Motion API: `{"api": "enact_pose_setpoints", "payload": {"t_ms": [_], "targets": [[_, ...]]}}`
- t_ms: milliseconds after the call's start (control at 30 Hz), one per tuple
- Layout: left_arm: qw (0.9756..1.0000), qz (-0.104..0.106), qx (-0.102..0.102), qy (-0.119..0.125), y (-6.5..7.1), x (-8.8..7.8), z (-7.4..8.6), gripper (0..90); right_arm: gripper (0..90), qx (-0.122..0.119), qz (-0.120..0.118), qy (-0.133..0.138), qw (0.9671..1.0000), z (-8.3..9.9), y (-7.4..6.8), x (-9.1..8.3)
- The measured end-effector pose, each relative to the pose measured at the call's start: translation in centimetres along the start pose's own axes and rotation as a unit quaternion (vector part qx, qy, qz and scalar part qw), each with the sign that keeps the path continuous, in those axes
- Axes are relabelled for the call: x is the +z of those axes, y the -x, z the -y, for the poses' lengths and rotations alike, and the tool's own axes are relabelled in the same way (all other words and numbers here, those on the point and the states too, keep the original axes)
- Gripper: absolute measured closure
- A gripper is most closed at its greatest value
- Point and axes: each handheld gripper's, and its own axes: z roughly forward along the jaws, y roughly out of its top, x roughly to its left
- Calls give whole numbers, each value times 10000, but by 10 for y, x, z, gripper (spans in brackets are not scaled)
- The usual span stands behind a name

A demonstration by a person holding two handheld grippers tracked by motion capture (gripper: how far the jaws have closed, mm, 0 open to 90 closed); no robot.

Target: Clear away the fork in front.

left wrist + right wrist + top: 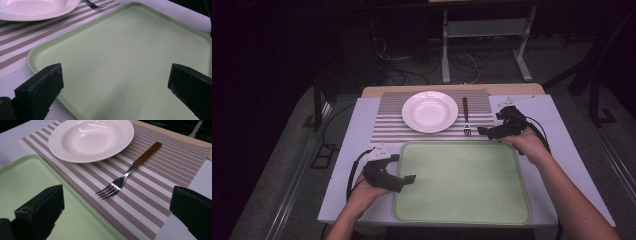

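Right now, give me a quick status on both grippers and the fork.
Left gripper open over tray. Right gripper open, near fork, not touching. Fork flat on placemat beside plate. Nothing between.

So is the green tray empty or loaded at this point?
Empty. The green tray shows a bare surface in the high view; the white plate and the fork lie on the striped placemat beyond it.

The right gripper hovers near the fork beside the white plate.
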Motion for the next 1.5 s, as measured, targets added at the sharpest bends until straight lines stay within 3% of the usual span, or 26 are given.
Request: {"api": "enact_pose_setpoints", "payload": {"t_ms": [700,1333,1500], "targets": [[10000,-22,-49,12,-2,-1,1,0,0,75,174,-229,9996,-24,6,33],[10000,-3,-85,25,-2,-1,2,0,0,284,549,-601,9963,-50,19,69],[9999,-2,-104,40,-3,-1,2,0,96,409,549,-755,9948,-54,27,82]]}}
